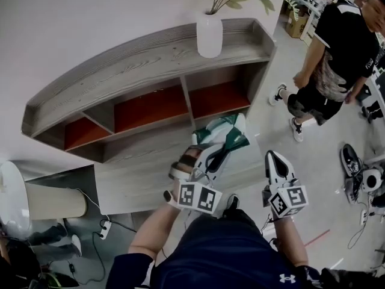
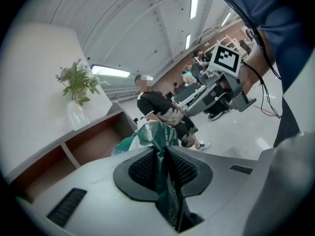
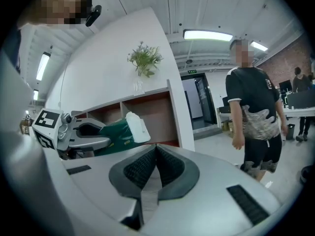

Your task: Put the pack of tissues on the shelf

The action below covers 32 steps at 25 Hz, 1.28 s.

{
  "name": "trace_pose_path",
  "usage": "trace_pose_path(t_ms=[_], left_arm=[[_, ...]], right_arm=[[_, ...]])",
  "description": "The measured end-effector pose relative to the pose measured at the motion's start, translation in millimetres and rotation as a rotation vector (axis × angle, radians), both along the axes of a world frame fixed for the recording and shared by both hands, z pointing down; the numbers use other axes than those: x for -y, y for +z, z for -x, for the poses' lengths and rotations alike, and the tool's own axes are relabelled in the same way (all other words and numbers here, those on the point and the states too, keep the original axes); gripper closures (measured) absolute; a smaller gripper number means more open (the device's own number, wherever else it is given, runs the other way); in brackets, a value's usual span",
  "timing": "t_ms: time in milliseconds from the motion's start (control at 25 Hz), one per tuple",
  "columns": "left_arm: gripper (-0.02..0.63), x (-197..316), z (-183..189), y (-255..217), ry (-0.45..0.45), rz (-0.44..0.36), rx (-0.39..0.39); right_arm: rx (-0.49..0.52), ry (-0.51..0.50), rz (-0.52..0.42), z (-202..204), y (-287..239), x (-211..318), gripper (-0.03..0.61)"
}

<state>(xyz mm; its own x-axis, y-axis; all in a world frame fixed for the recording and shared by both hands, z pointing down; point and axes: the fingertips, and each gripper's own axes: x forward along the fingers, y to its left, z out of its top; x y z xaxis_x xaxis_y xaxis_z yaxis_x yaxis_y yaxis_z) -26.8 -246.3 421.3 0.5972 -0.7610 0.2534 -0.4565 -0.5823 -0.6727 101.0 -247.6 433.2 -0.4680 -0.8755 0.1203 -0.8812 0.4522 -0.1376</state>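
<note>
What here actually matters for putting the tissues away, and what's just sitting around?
Part of the job:
- pack of tissues, pinched in the left gripper
- shelf

Just around:
- vase with a plant, on top of the shelf
- bystander
- shoe on the floor
- right gripper, shut and empty

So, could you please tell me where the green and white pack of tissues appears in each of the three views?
Head view: the green and white pack of tissues sits at centre, in front of the grey wooden shelf.
Left gripper view: at centre, its wrapper pinched between the shut jaws.
Right gripper view: left of centre, held in the left gripper.
Shared landmark: the white vase of green leaves atop the shelf.
</note>
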Motion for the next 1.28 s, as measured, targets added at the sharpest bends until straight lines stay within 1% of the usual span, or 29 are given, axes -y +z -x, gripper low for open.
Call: trace_pose_path(t_ms=[240, 600, 840, 1080, 1280], left_arm=[[0.543, 37.7, -15.3, 2.8, -0.036, -0.053, 0.092], [0.543, 94.4, -23.3, 16.8, -0.105, -0.118, 0.248], [0.543, 129.2, -22.5, 29.4, -0.15, -0.114, 0.306], [0.543, 158.5, -19.9, 44.2, -0.168, -0.119, 0.369], [0.543, 174.4, -17.3, 56.3, -0.188, -0.097, 0.391]], right_arm=[[0.008, -0.024, 0.004, -12.3, 2.6, 18.8, 0.568], [0.036, -0.053, 0.03, -21.7, 15.5, 39.4, 0.568], [0.033, -0.068, 0.037, -24.6, 18.7, 49.7, 0.568], [0.038, -0.069, 0.042, -26.6, 20.5, 59.5, 0.568], [0.045, -0.061, 0.058, -28.7, 24.2, 64.0, 0.568]])
